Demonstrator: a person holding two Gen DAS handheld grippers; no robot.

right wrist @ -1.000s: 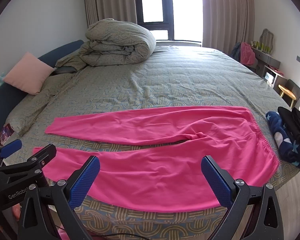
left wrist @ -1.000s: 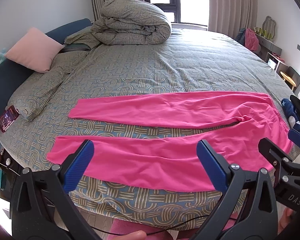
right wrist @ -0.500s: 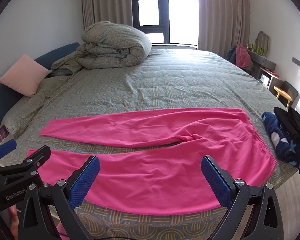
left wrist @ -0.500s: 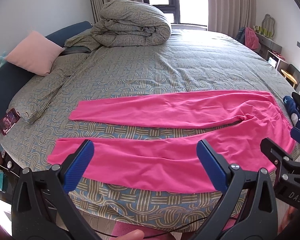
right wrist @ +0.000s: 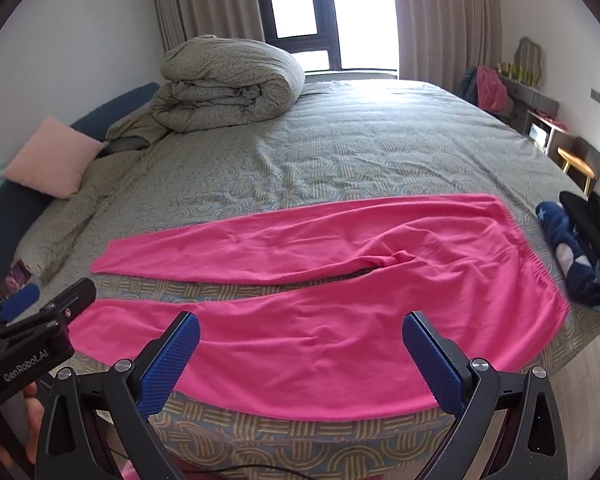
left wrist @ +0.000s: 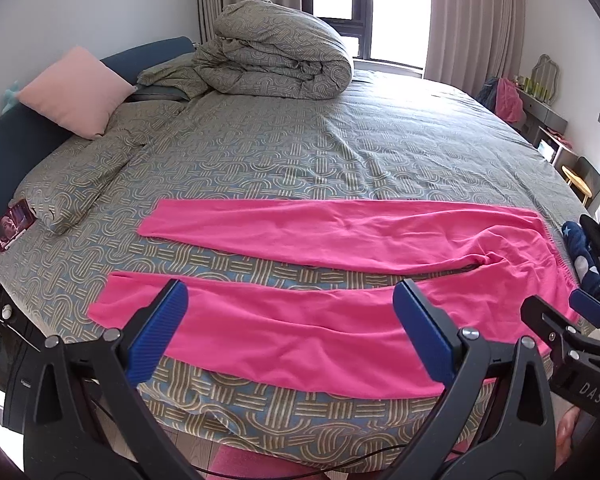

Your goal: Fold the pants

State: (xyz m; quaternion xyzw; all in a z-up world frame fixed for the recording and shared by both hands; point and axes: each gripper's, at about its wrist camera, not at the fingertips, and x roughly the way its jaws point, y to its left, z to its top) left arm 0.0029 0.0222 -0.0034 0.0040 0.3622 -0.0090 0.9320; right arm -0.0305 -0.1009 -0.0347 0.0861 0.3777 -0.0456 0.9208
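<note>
We see pink pants spread flat across mid-frame, legs parted pointing left, waistband right, near leg reaching the lower edge.

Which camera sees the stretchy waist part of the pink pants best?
The right wrist view: the waistband of the pink pants shows whole there. In the left wrist view, the waistband sits squashed at the edge, its near end behind the right gripper.
</note>
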